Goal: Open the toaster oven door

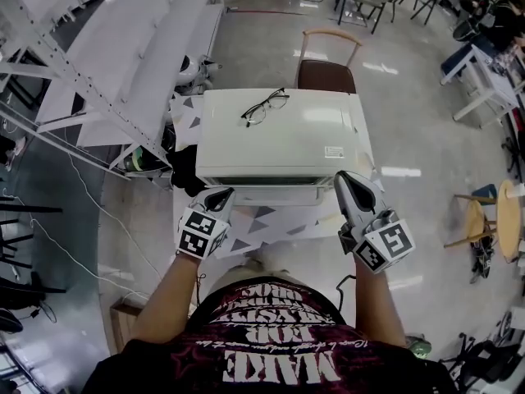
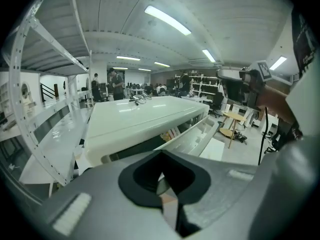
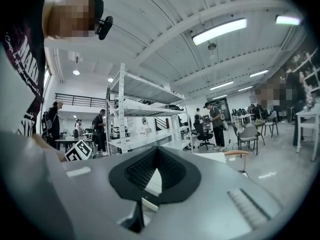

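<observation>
The left gripper (image 1: 221,194), jaws pressed together on nothing, sits at the toaster oven's (image 1: 283,142) 7 o'clock corner. The right gripper (image 1: 347,179), jaws also together, is at its 5 o'clock corner. The oven stands at 12 o'clock from the person, its door (image 2: 192,134) tilted slightly outward, with glasses (image 1: 264,107) on top.

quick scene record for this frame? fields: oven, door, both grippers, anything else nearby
toaster oven: white, front toward the person
door: looks tilted out, partly open
left gripper: jaws together, at oven's front left
right gripper: jaws together, at oven's front right corner
glasses: lying on oven top
chair: behind the oven
</observation>
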A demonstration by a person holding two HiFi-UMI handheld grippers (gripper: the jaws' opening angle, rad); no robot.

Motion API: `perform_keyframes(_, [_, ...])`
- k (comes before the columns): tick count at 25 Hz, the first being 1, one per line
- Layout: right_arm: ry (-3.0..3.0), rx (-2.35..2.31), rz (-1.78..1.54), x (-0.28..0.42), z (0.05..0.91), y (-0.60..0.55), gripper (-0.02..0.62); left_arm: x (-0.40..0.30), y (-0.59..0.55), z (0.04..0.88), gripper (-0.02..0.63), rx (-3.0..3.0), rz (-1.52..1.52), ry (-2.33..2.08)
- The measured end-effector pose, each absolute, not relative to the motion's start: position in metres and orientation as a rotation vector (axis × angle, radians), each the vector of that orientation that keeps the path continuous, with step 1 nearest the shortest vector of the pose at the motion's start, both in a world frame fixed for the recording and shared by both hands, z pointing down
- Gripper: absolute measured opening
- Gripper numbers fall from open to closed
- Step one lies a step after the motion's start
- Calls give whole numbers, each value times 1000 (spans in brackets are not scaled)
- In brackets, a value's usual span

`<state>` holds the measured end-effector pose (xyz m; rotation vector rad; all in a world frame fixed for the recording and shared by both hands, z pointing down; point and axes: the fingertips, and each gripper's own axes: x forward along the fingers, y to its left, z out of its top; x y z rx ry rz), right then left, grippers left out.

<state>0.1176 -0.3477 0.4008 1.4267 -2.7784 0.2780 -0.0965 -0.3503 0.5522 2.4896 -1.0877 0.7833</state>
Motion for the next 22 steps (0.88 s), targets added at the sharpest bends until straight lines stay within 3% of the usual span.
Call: perform_keyframes(22, [-2762, 1412, 280, 142, 400, -278, 26, -90, -295, 574, 2, 2454, 729, -1109])
